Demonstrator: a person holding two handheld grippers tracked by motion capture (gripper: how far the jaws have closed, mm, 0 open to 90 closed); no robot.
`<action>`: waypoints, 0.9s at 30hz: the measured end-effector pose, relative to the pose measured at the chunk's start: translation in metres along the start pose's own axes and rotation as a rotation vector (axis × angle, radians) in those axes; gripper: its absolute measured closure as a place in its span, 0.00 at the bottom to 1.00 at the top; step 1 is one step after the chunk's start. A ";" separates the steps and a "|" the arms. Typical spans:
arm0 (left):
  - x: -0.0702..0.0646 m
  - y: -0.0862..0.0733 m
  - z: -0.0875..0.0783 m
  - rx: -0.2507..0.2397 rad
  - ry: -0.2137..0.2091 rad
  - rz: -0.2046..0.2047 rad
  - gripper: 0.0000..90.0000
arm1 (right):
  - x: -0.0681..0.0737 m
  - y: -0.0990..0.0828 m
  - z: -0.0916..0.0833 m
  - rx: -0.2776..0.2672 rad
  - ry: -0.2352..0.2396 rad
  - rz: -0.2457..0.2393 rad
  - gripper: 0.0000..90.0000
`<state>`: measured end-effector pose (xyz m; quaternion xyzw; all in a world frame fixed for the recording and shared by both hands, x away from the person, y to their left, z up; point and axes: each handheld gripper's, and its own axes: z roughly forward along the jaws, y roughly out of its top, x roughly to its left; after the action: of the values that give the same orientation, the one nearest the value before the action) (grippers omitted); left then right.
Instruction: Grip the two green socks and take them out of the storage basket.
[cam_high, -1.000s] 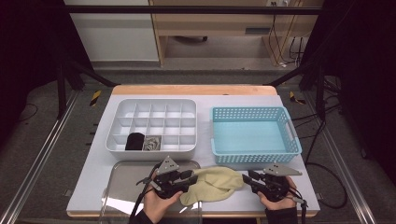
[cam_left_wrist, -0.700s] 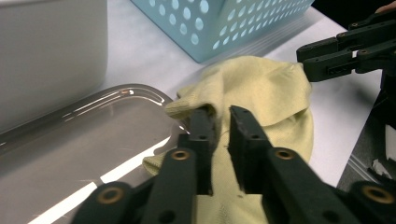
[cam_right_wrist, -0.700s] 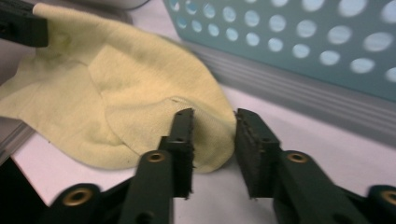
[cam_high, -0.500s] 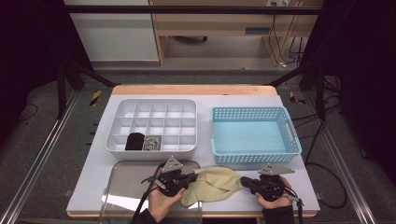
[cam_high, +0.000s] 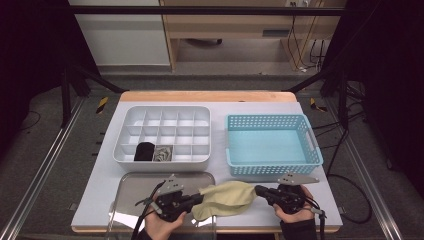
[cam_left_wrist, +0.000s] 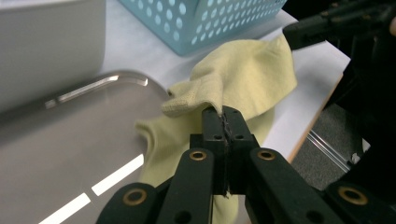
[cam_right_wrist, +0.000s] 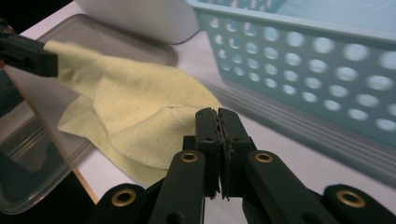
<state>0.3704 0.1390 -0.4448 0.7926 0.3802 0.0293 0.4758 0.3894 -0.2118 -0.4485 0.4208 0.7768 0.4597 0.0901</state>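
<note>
Tongs on both sides are clamped tight on one pale yellow cloth (cam_high: 223, 200): the left tongs (cam_left_wrist: 223, 117) have just closed on a folded edge of it, and the right tongs (cam_right_wrist: 217, 119) have just closed on its opposite edge, so the cloth hangs stretched between them near the front of the tabletop (cam_high: 107, 175). In each gripper view the black jaws meet with only a thin seam of fabric pinched in. From above, the cloth sags in a soft lump between the two tongs, its left part over the clear lid (cam_high: 131, 186) under the left tongs, its right part over bare white tabletop. The left gripper view shows what the high view cannot: the cloth's fine knit weave, a rolled hem just ahead of the jaws, and the other tongs biting the far corner. The right gripper view shows the cloth's layered folds spreading left of its jaws and the round holes of the blue basket (cam_right_wrist: 327, 70) just beyond them. The high view alone gives the layout: a white divider tray (cam_high: 165, 135) beyond the left tongs, with a black item (cam_high: 144, 151) and a grey item (cam_high: 162, 153) in two front cells, and the basket beyond the right tongs. The basket is perforated plastic, the tray smooth and glossy.
</note>
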 end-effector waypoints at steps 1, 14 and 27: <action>0.001 -0.005 -0.003 0.004 -0.001 -0.013 0.98 | 0.002 0.001 0.004 0.011 0.007 -0.004 0.98; 0.004 -0.020 -0.012 -0.019 -0.002 -0.042 0.78 | 0.005 -0.002 0.016 0.043 -0.032 -0.039 0.86; 0.021 0.004 0.010 0.035 0.065 -0.059 0.69 | 0.001 -0.011 0.017 0.043 -0.029 0.008 0.79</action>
<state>0.3917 0.1438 -0.4539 0.7878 0.4193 0.0341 0.4498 0.3919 -0.2022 -0.4663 0.4326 0.7834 0.4370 0.0905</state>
